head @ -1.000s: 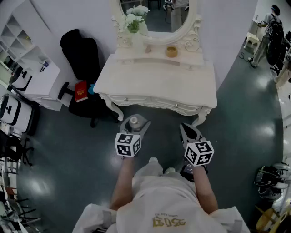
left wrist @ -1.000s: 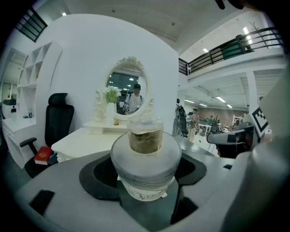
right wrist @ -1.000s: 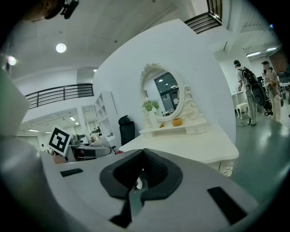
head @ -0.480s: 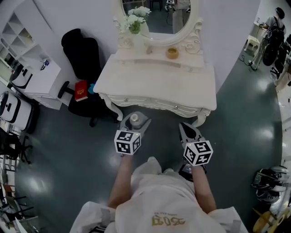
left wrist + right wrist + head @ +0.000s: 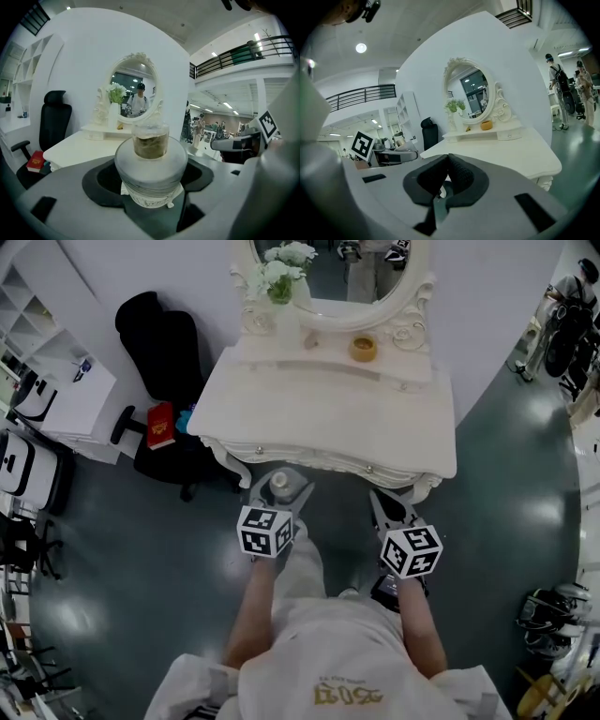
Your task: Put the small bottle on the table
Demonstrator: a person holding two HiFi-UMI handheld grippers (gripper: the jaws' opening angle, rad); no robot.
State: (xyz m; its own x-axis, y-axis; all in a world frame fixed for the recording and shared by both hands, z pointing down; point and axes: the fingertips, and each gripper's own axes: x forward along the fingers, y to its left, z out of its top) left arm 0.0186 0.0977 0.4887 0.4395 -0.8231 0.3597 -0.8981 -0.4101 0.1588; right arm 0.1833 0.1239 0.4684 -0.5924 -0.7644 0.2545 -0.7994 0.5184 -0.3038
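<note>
The small bottle [image 5: 278, 487] stands between the jaws of the left claw [image 5: 278, 481], just before the front edge of the tabletop [image 5: 328, 418], with the right claw [image 5: 379, 499] to its right. At the tabletop's back stands a mirror [image 5: 328, 268], with flowers [image 5: 279, 273] at its left and a jar [image 5: 363, 348] at its right.

Print on the small bottle [image 5: 151, 164] is too blurred to read.

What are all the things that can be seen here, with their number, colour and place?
dressing table: 1, white, ahead of the person
oval mirror: 1, white frame, at table's back
flowers: 1 bunch, white, left of mirror
small pot: 1, yellow, on table's raised shelf
office chair: 1, black, left of table
book: 1, red, by the chair
small bottle: 1, whitish, between left jaws
left hand-held gripper: 1, grey, shut on bottle
right hand-held gripper: 1, grey, shut, empty
</note>
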